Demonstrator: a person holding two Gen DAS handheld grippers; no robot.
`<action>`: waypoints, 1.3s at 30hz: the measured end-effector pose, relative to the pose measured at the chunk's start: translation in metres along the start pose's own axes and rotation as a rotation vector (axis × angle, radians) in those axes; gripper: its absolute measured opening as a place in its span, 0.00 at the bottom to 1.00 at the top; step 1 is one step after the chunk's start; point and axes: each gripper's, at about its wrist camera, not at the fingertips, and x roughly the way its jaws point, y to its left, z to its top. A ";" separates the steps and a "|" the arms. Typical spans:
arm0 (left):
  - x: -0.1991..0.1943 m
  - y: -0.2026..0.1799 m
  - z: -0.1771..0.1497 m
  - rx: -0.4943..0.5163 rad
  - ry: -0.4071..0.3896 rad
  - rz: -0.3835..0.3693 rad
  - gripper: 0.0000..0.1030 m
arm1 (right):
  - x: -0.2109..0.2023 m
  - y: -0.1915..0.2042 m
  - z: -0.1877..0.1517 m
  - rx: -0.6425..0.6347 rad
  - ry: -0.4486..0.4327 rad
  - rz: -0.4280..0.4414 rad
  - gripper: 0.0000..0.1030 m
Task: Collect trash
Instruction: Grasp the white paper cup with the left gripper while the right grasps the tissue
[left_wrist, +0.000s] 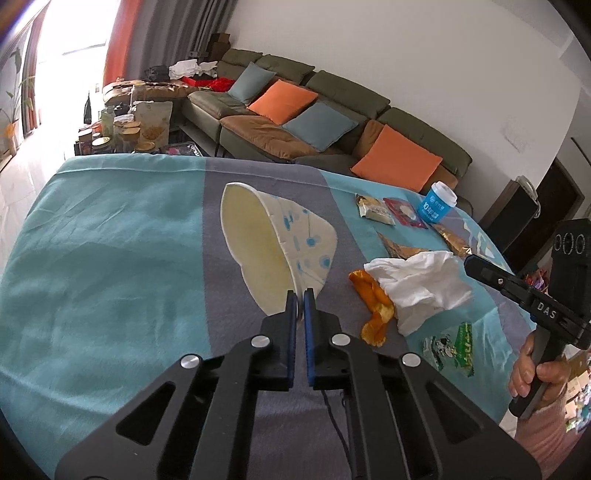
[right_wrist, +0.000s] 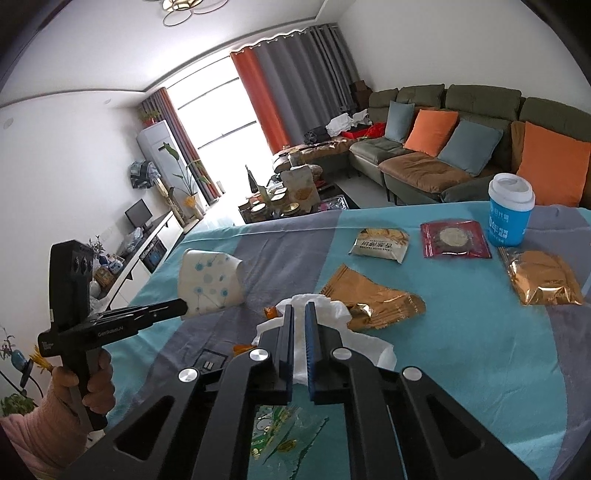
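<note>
A flattened paper cup (left_wrist: 280, 236) with blue dots hangs tilted just above the cloth, and my left gripper (left_wrist: 300, 295) is shut on its rim. From the right wrist view the same cup (right_wrist: 210, 280) sticks out past the left gripper (right_wrist: 183, 305). A crumpled white tissue (right_wrist: 332, 310) lies mid-table, with my right gripper (right_wrist: 300, 308) shut on it. In the left wrist view the right gripper (left_wrist: 468, 263) meets the tissue (left_wrist: 417, 284) from the right. Orange peel (left_wrist: 373, 295) lies against the tissue's left side.
The table has a teal and grey cloth (left_wrist: 110, 240). On it lie a blue lidded cup (right_wrist: 509, 214), a white snack packet (right_wrist: 380, 242), a red packet (right_wrist: 456, 240), two gold wrappers (right_wrist: 373, 299) (right_wrist: 543, 277) and a green cartoon wrapper (left_wrist: 450, 347). A sofa (left_wrist: 332, 110) stands beyond.
</note>
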 end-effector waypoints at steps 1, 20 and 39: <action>-0.002 0.000 -0.001 -0.001 -0.004 -0.001 0.04 | 0.000 0.000 0.000 0.001 0.000 0.004 0.05; -0.063 0.015 -0.039 -0.047 -0.060 0.009 0.04 | 0.017 -0.021 0.000 0.076 0.028 -0.048 0.54; -0.094 0.030 -0.062 -0.087 -0.091 0.018 0.04 | 0.006 0.000 0.002 0.000 0.008 -0.024 0.04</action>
